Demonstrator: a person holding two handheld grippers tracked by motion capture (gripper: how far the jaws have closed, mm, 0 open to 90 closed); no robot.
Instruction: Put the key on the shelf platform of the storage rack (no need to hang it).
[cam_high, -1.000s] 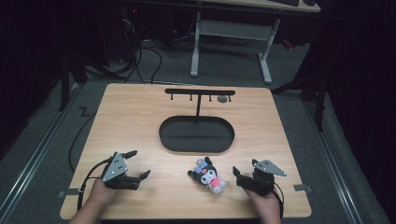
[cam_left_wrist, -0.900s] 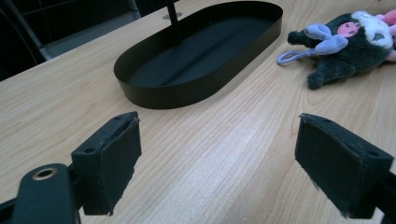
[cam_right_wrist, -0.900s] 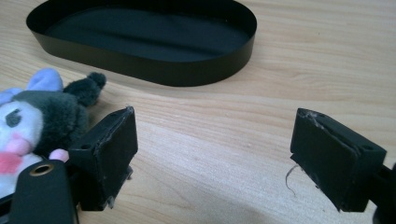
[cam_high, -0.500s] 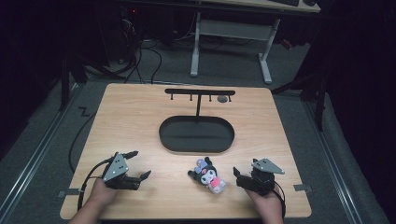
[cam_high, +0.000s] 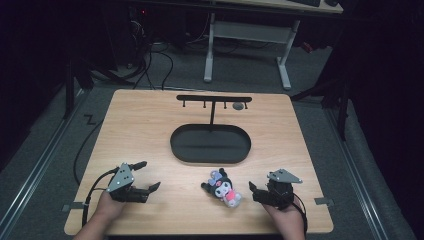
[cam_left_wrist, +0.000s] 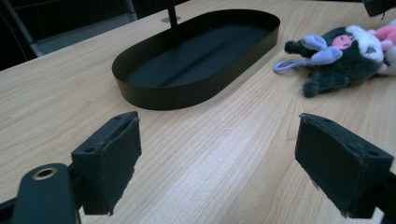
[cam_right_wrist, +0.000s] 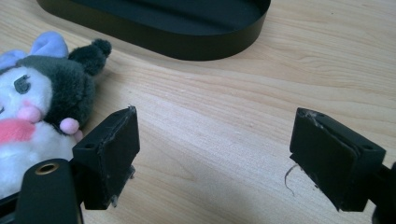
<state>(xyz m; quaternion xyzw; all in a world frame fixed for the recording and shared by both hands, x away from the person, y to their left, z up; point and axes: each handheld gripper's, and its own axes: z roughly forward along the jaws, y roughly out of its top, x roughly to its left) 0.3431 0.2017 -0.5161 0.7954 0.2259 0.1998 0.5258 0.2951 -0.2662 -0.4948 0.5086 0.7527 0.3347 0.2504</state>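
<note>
A small plush toy (cam_high: 223, 188) with a black hood, white face and pink body lies on the wooden table (cam_high: 145, 135) near its front edge; it is also in the left gripper view (cam_left_wrist: 343, 51) and the right gripper view (cam_right_wrist: 37, 102). A black oval tray (cam_high: 210, 144) with an upright hook rack (cam_high: 214, 100) sits mid-table. My left gripper (cam_high: 148, 175) rests open at the front left, jaws wide apart over bare wood. My right gripper (cam_high: 253, 192) rests open just right of the plush, nothing between its jaws.
The rack's crossbar carries small hooks, and a small grey round thing (cam_high: 238, 106) lies beside it. Cables trail from the left gripper over the table's left edge (cam_high: 80, 160). A white desk frame (cam_high: 245, 35) stands on the floor behind the table.
</note>
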